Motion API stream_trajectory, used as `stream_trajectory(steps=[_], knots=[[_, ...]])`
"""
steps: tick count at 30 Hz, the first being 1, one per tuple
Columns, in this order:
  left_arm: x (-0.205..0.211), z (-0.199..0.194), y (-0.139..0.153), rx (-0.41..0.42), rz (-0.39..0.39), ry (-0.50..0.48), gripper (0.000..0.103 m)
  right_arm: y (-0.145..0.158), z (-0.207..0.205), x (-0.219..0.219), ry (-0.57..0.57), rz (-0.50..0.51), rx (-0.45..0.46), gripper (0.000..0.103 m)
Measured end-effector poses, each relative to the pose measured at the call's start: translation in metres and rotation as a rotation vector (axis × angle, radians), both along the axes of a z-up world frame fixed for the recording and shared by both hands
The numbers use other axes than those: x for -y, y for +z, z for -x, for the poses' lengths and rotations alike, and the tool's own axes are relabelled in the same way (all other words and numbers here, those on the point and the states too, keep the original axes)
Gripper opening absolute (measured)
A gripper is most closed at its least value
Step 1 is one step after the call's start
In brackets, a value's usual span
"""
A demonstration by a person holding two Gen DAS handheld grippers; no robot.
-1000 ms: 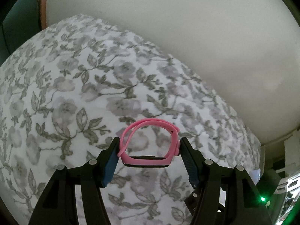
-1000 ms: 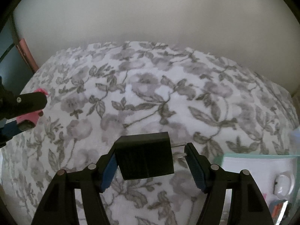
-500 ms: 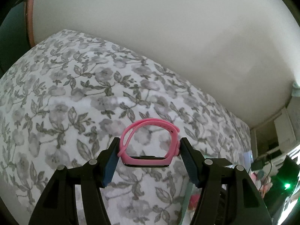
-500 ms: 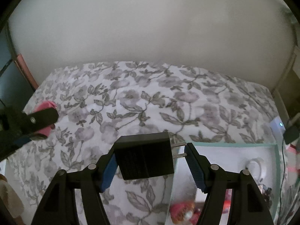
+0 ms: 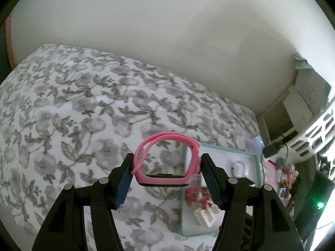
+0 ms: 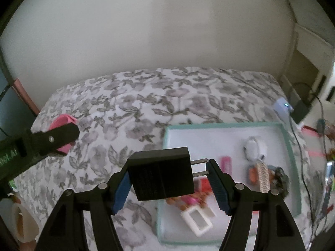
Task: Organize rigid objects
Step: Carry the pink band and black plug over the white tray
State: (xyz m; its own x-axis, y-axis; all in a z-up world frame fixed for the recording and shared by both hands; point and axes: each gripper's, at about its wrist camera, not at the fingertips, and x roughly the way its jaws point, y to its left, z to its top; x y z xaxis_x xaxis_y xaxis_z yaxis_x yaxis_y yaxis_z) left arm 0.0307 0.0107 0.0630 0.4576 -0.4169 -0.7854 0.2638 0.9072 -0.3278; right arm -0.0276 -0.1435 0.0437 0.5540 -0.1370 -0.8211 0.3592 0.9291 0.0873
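Observation:
My left gripper (image 5: 167, 165) is shut on a pink wristband watch (image 5: 165, 177), held above the floral bedspread. It also shows in the right wrist view (image 6: 52, 140) at the left, with the pink band (image 6: 62, 123) sticking out. My right gripper (image 6: 168, 173) is shut on a black plug adapter (image 6: 161, 175), its two metal prongs (image 6: 200, 167) pointing right against the right pad. A teal-rimmed white tray (image 6: 226, 125) lies on the bed to the right, and in the left wrist view (image 5: 228, 149) too.
The tray holds a white earbud case (image 6: 254, 148), a pink stick (image 6: 227, 164), a white rectangular frame (image 6: 196, 221) and several small items. A white charger (image 6: 282, 106) with cables lies past the tray. A white wall (image 6: 146, 31) backs the bed (image 6: 125, 104).
Both grippers have swung to the right while holding their objects. The teal tray and its contents have come into fuller view in both wrist views.

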Motion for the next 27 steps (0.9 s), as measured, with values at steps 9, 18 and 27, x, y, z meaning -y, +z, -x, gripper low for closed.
stream_trajectory(steps=[9, 18, 27], knots=[[0.037, 0.021, 0.000, 0.022, -0.023, -0.076, 0.065, -0.004, 0.035, 0.039, -0.097, -0.049, -0.013, 0.071], [0.080, 0.040, -0.025, -0.042, -0.005, -0.172, 0.065, -0.030, 0.038, 0.078, -0.195, -0.067, -0.117, 0.071], [0.122, 0.059, -0.036, 0.020, -0.104, -0.260, 0.065, -0.044, 0.052, 0.109, -0.274, -0.092, -0.165, 0.072]])
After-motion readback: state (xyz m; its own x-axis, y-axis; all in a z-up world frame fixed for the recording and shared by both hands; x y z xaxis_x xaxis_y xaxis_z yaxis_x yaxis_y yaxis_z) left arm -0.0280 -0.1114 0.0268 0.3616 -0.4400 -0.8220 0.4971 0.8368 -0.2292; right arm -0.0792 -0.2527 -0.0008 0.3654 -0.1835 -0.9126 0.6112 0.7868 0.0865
